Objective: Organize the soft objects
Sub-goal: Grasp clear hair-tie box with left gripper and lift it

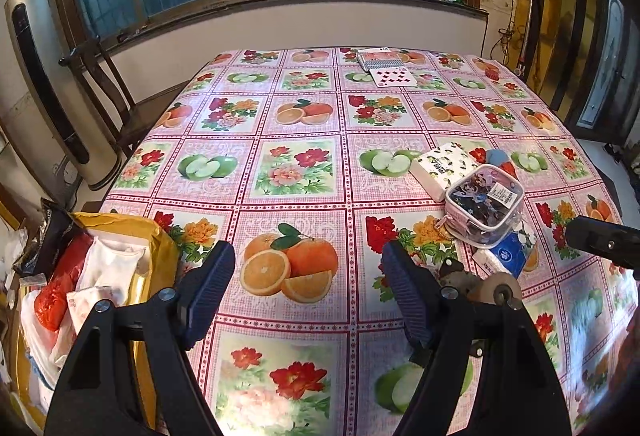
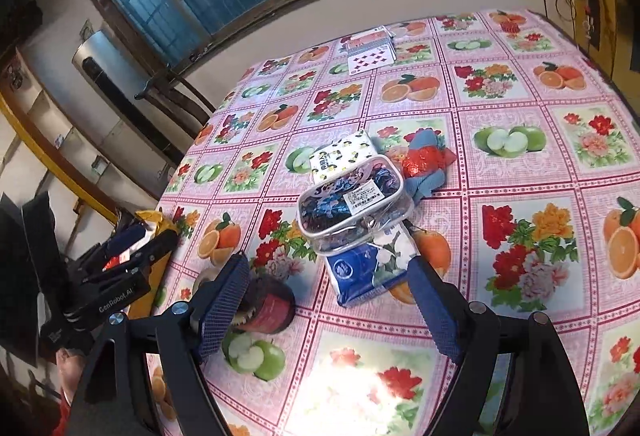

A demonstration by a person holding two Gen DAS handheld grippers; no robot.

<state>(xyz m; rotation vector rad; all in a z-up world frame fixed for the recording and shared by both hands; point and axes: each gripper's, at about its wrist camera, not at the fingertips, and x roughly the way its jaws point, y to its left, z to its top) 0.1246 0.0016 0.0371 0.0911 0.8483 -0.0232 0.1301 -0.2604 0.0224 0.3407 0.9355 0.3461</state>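
The left gripper (image 1: 308, 276) hangs wide apart above the fruit-and-flower patterned tablecloth (image 1: 296, 172), gripping nothing. The right gripper (image 2: 328, 300) also gapes wide and empty, its fingers flanking the near end of a blue-and-white soft tissue pack (image 2: 368, 268). A clear zip pouch of dark printed items (image 2: 354, 204) lies partly on that pack, beside a white lemon-print tissue pack (image 2: 344, 152) and a red-and-blue cloth bundle (image 2: 426, 160)

The tablecloth (image 2: 520, 180) is printed in pink checks with oranges, green apples and red flowers. A clear pouch (image 2: 356, 204) is trimmed in white. The tissue pack (image 2: 360, 276) is coloured blue and white. A box (image 1: 120, 236), lower left, is coloured yellow.
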